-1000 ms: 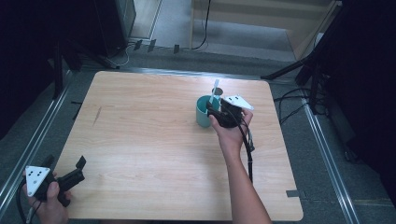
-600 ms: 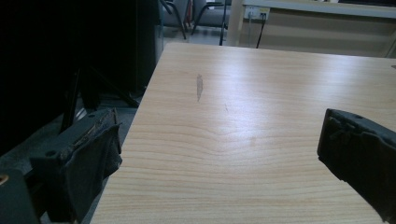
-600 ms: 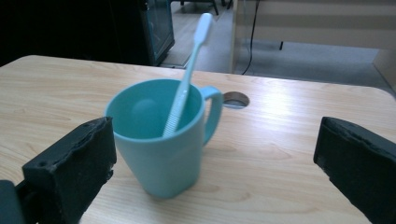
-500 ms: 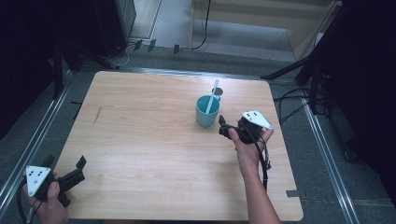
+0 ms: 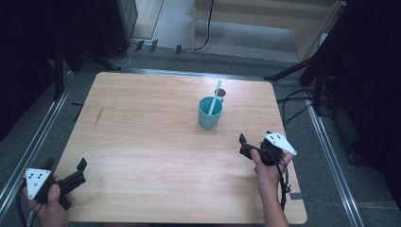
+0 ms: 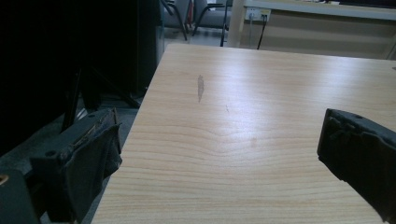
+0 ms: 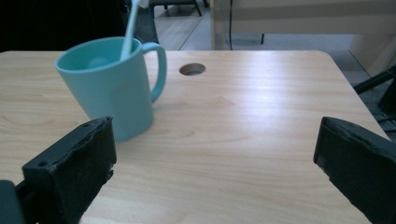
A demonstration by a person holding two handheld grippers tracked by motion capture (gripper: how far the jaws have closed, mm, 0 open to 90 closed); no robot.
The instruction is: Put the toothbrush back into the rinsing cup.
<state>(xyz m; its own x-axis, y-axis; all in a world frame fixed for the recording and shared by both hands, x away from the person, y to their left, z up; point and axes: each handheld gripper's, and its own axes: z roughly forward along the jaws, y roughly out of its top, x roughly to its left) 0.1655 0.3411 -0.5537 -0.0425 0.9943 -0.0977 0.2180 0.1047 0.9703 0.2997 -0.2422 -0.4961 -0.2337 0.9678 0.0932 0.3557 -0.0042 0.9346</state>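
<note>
- The right gripper [image 5: 247, 146] sits over the near right part of the table [image 5: 142, 142], jaws spread wide with nothing between them; they have just been opening, and only bare wood shows in the gap in the right gripper view.
- Ahead of it and toward its left jaw stands the teal mug [image 7: 112, 86], upright on the table, well apart from the jaw tips and not touched.
- The mug's handle [image 7: 160, 70] points toward the gripper's right side.
- Inside the mug leans a pale stick-like thing [image 7: 130, 30], probably a toothbrush or a straw; its top is cut off by the frame edge in the right gripper view, and its lower end is hidden in the mug.
- Beyond the mug, slightly to the gripper's right, is a round hole [image 7: 192, 69] in the tabletop.
- The left gripper [image 5: 79, 171] hangs at the near left corner of the table, jaws apart and empty, far from the mug.
- In the left gripper view its left jaw lies off the table edge, over the dark floor, hard to make out.
</note>
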